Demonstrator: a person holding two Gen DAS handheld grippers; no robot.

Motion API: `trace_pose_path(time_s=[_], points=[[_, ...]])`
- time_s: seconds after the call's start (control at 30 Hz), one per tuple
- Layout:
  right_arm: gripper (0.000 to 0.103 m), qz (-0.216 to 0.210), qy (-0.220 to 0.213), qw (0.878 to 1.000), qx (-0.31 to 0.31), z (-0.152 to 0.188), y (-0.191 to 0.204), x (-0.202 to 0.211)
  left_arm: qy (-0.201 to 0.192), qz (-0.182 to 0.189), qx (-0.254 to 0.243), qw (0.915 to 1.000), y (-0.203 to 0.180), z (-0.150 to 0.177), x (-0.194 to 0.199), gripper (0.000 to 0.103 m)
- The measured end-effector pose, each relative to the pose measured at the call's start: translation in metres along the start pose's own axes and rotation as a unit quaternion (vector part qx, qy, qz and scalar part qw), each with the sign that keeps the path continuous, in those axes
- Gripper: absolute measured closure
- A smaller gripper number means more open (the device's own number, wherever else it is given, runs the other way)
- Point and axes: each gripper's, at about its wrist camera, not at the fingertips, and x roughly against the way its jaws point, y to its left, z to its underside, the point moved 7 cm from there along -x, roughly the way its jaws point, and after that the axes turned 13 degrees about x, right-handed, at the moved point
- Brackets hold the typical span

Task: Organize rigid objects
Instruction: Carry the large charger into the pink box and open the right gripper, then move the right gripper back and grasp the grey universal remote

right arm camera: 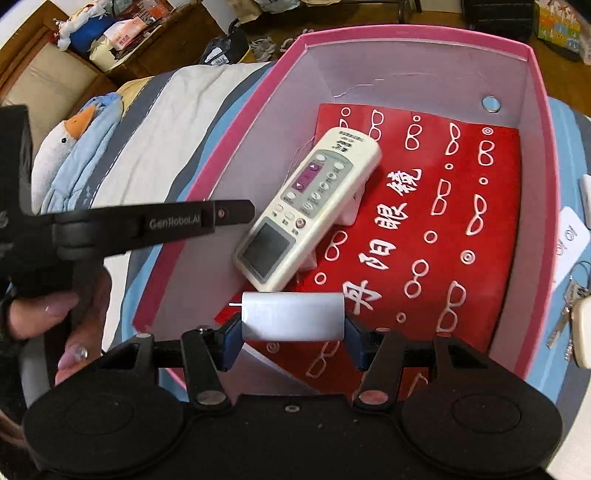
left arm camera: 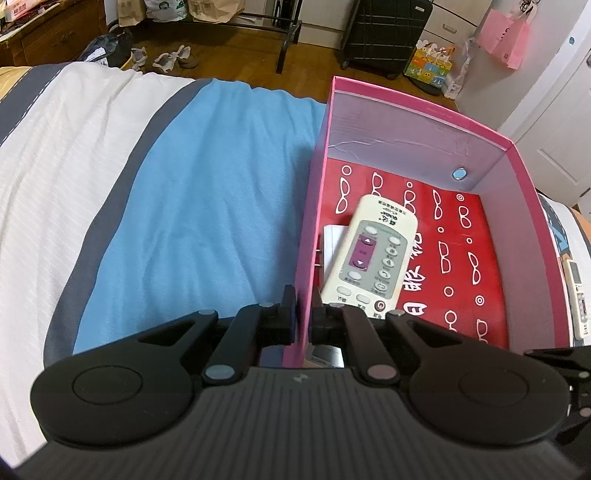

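Here, closest in, the right gripper (right arm camera: 291, 334) is clamped on a small white rectangular block (right arm camera: 293, 315), its blue pads (right arm camera: 232, 341) pressing on the two short ends so that the block's long axis runs crosswise between the jaws. It hangs over the near end of the pink box (right arm camera: 537, 85), above the red sheet printed with white glasses (right arm camera: 424, 221) that lines the bottom.

The left gripper (left arm camera: 303, 314) has its jaws pinched together on the box's left wall (left arm camera: 308, 236), one finger outside and one inside. From the right wrist view that same gripper comes in from the left as a black arm, with the person's hand (right arm camera: 70, 325) wrapped around its handle.

Farther into the box lies a cream air-conditioner remote (right arm camera: 308, 210), face up. Its long axis runs diagonally, display end toward the near left wall, other end toward the far middle. It rests partly on something white that I cannot identify. A round metal disc (right arm camera: 491, 103) sits on the far wall.

Outside the box on the right are keys (right arm camera: 570, 314) and a second remote (left arm camera: 578, 299). The box stands on a bed with a blue blanket (left arm camera: 207, 206) and white bedding (left arm camera: 62, 155). A stuffed goose (right arm camera: 70, 147) lies farther left. Beyond the bed are a wooden floor, a dark suitcase (left arm camera: 386, 35) and a pink bag (left arm camera: 504, 35).
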Motion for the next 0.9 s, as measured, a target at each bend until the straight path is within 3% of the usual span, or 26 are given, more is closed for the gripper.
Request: trace_pose_path(time_s=[0.17, 0.33, 0.63, 0.77, 0.9], points=[[0.042, 0.023, 0.006, 1.000, 0.002, 0.004, -0.004, 0.009, 0.000, 0.001, 0.001, 1.0000, 0.000, 0.000, 0.000, 0.098], [0.042, 0.060, -0.008, 0.997, 0.046, 0.003, -0.003, 0.014, 0.000, 0.001, 0.002, 1.0000, 0.000, 0.000, 0.000, 0.097], [0.043, 0.093, 0.064, 0.986, 0.124, 0.008, 0.004, 0.010, 0.000, 0.004, 0.000, 1.0000, -0.001, 0.000, 0.000, 0.097], [0.035, 0.082, 0.052, 0.986, 0.134, 0.010, 0.007, 0.028, 0.001, 0.005, 0.002, 1.0000, 0.001, 0.000, 0.000, 0.097], [0.034, 0.085, 0.004, 0.987, 0.133, 0.014, -0.001, 0.059, 0.001, 0.004, 0.004, 1.0000, 0.000, -0.001, 0.000, 0.097]])
